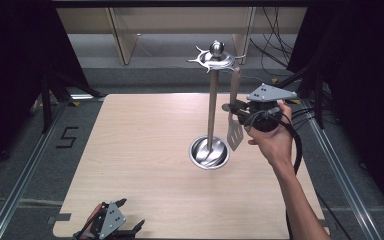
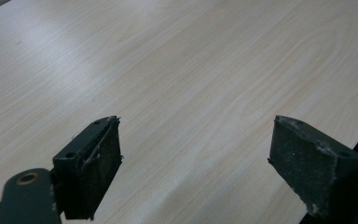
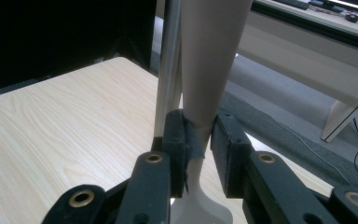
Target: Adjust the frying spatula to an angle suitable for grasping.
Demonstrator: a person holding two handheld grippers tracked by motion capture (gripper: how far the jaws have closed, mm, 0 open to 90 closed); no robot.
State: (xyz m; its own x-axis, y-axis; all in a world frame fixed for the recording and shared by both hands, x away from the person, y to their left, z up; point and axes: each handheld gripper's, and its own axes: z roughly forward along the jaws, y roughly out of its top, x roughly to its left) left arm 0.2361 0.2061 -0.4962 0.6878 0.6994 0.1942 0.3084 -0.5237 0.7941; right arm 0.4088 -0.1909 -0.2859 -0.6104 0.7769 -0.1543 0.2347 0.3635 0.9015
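We hold the spatula [image 1: 234, 122] by its handle in our right claw [image 3: 199, 140], upright beside the stand [image 1: 211, 105] near the counter's [image 1: 145, 150] far right edge, likely mid-hanging and needing a lift toward a hook, while our left claw [image 2: 196, 163] idles wide at the near edge.

left gripper [image 1: 114, 224]: cut off by bottom edge | spatula [image 3: 205, 70]: top and blade out of frame

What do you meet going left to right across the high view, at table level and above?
Left gripper → utensil stand → slotted spatula → right gripper → person's right hand.
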